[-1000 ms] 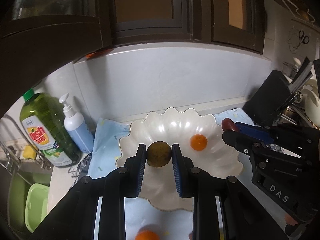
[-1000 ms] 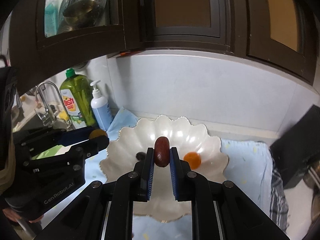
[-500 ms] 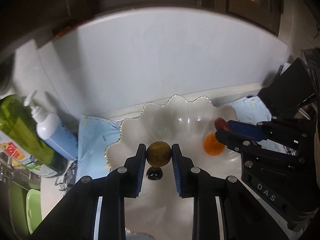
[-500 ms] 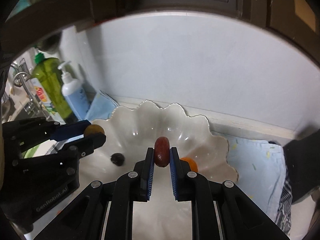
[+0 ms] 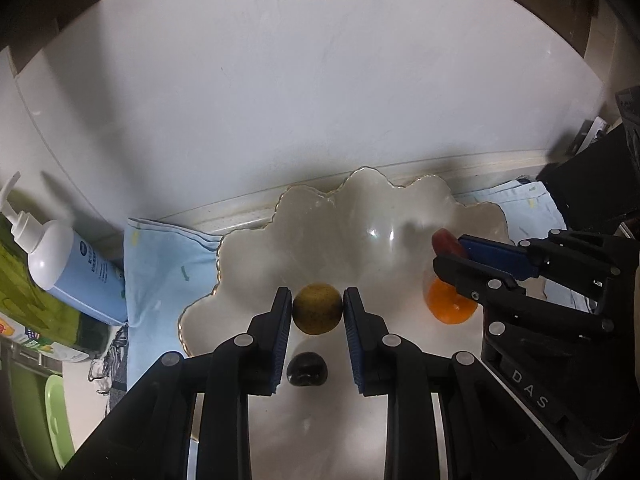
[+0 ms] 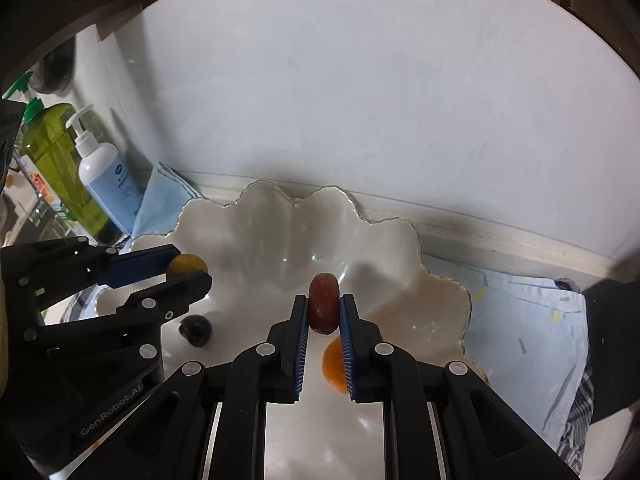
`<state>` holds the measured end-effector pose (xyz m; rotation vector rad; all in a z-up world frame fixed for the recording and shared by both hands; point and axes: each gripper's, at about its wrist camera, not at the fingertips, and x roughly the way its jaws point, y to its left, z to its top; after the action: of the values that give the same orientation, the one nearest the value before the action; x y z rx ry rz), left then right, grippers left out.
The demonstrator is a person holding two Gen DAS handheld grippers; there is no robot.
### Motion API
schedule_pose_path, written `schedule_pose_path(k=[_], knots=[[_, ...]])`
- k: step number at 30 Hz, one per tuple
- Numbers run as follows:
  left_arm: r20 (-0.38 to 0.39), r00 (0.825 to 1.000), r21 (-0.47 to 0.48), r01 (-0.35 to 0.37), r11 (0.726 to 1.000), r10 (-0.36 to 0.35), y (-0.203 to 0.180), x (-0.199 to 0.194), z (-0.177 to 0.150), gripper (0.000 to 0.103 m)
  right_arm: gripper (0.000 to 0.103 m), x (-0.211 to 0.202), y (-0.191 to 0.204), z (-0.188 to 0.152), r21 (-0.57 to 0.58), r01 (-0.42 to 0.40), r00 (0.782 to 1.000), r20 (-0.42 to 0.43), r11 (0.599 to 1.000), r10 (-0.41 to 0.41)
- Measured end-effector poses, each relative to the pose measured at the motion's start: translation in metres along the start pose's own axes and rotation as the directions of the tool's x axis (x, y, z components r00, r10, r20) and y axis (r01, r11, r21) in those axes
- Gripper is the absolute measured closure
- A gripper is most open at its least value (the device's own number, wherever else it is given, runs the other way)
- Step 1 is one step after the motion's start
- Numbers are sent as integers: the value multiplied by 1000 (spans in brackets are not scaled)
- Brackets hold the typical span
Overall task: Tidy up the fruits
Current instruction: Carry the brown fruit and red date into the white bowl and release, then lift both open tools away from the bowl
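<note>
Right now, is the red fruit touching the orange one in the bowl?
Cannot tell. In the right wrist view the red fruit, gripped by the right tool, overlaps the orange fruit, hiding any gap. The left wrist view has tool fingers between them.

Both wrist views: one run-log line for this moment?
left gripper: jaws just easing open, yellow-green fruit between pads | right gripper: shut on red fruit | both over scalloped bowl

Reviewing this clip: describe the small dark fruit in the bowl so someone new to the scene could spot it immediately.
Find the white scalloped bowl on the light blue cloth against the wall. The dark fruit lies loose on the bowl's floor, just below the yellow-green fruit between the left gripper fingers. It is the only near-black, glossy piece; the other loose one is an orange fruit.
</note>
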<state>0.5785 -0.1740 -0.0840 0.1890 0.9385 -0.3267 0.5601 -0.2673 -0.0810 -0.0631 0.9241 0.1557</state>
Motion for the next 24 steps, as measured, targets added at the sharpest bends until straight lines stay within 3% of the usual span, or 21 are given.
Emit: schedule_pose_path(k=[3,5,6,15,19,24], knots=[[6,1000,6,-10,1000,10,-1,-2,1,65,83,1,0,2,1,10,1000,-3,1000,-10],[14,1000,6,-22,1000,22,0,-4,1,59,67,1,-1,2,3,23,1000,-6,1000,-23],[19,999,5,-32,999,32,0,-5,1,56,66,0,-2,2,5,33,999,-1,999,-33],[74,992,-9,-101,995,101,6,-30,-6,30,64,-19,-5,-6,10,74,997,16,997,-74],[107,984,-10,-140,990,140,6,-47,-12,18,57,-37,-3,-11,14,78,996,49,997,-79],[146,971,-18,-187,982,188,4,-72,-20,11,57,-63,1,-19,13,76,993,94,997,-77]])
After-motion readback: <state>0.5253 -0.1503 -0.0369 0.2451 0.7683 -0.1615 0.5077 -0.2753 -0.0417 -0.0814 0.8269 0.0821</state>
